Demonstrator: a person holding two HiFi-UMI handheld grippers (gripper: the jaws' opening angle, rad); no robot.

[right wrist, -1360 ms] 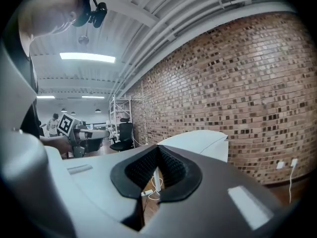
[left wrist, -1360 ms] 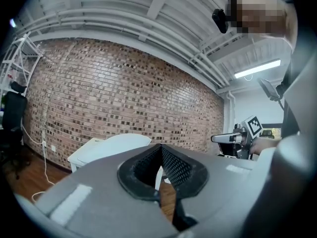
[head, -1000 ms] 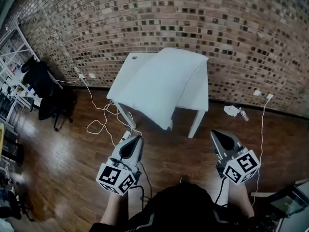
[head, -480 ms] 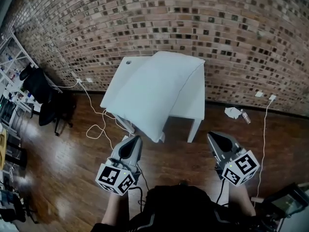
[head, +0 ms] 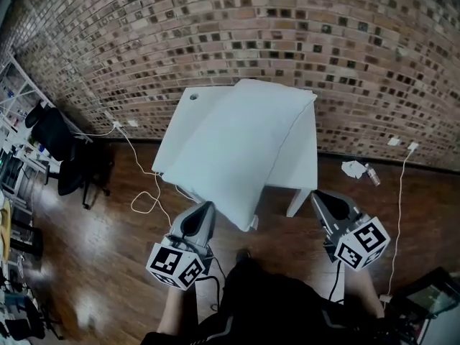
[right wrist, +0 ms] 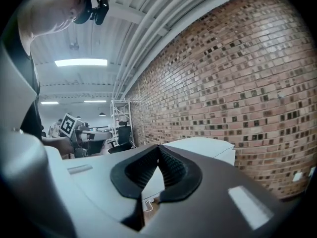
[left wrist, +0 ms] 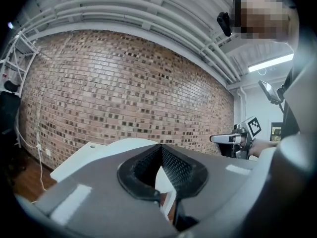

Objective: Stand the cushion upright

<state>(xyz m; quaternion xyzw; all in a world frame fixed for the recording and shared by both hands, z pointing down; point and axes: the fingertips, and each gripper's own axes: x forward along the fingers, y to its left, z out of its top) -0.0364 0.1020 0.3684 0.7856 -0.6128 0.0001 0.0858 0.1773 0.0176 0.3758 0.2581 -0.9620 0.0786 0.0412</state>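
A large white cushion (head: 237, 146) lies flat on a small white table (head: 185, 112) by the brick wall, its near corner hanging over the table's front edge. My left gripper (head: 206, 206) is shut and empty, just short of that overhanging corner on its left. My right gripper (head: 317, 196) is also shut and empty, near the table's front right leg (head: 297, 201). In the left gripper view the cushion (left wrist: 130, 143) shows beyond the closed jaws, with the right gripper (left wrist: 214, 139) off to the side. In the right gripper view the cushion (right wrist: 198, 145) lies ahead of the closed jaws.
A black office chair (head: 68, 153) stands at the left with metal shelving (head: 13, 113) behind it. White cables (head: 144, 185) trail over the wooden floor left of the table. Crumpled paper and a bottle (head: 359, 169) lie by the wall at right, with another cable (head: 397, 200).
The table and cushion have come closer and larger in the head view as both grippers moved toward them. Both grippers stayed shut.
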